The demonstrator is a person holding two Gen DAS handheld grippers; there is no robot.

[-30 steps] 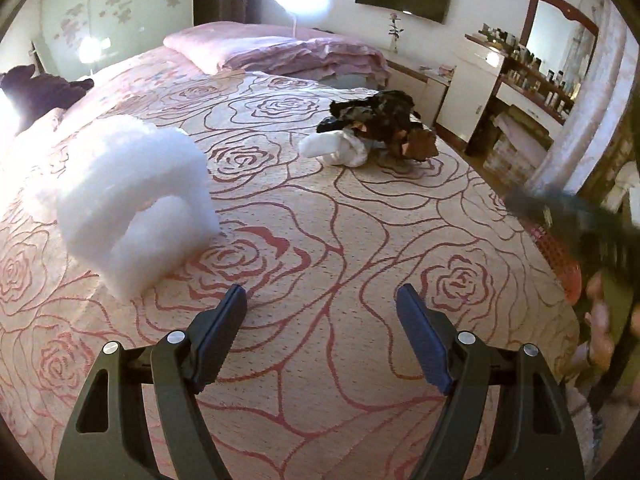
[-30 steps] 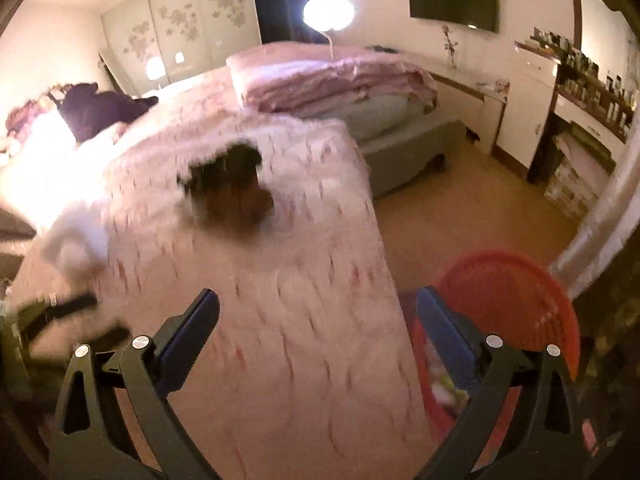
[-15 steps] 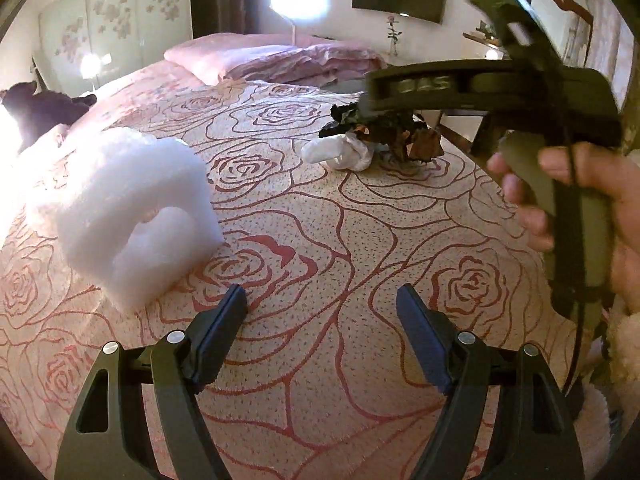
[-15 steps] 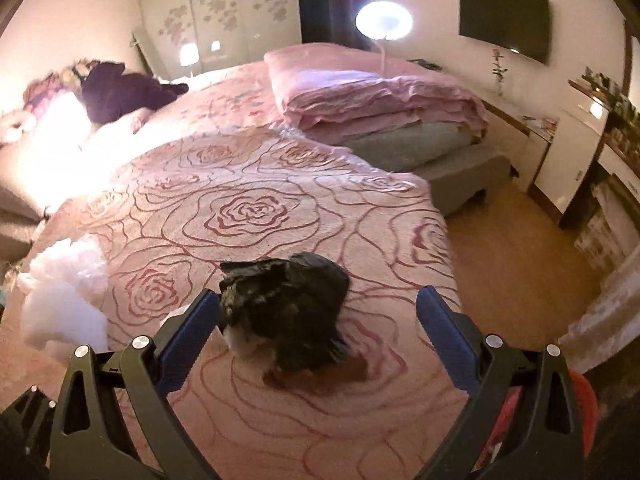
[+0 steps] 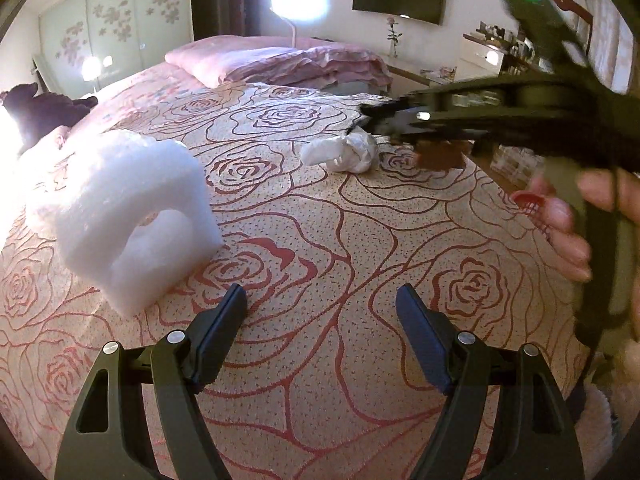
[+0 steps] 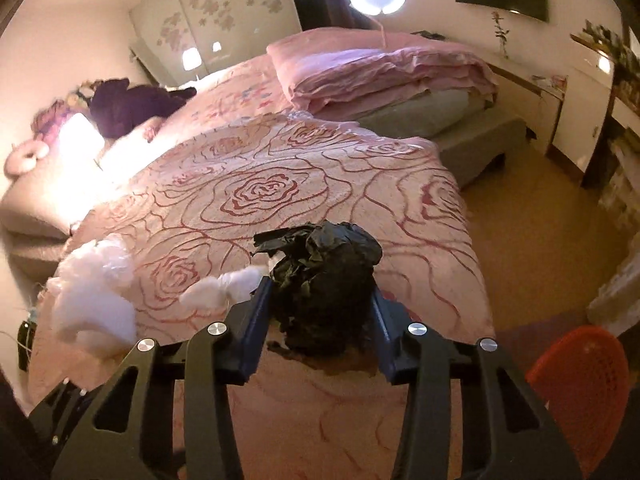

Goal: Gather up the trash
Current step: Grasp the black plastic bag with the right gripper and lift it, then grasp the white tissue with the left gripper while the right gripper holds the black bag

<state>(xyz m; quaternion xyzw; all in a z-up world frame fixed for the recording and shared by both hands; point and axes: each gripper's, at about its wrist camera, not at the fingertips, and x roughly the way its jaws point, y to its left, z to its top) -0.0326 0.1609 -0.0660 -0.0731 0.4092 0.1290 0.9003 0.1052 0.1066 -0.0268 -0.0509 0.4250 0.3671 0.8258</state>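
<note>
Right gripper (image 6: pixel 320 312) apparently clamps the crumpled black bag (image 6: pixel 324 280); white tissue (image 6: pixel 218 290) touches it; left gripper (image 5: pixel 320 312) gapes beside foam (image 5: pixel 132 216).

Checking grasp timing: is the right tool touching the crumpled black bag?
Touching. In the right wrist view the right tool has both fingers pressed against the sides of the black bag.

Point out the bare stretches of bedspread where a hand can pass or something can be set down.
Free: the bedspread under the left gripper, between the white foam block and the bed's right edge. Also beyond the black bag, toward the folded quilt. Crowded: around the right gripper, where white tissue adjoins the bag.
</note>
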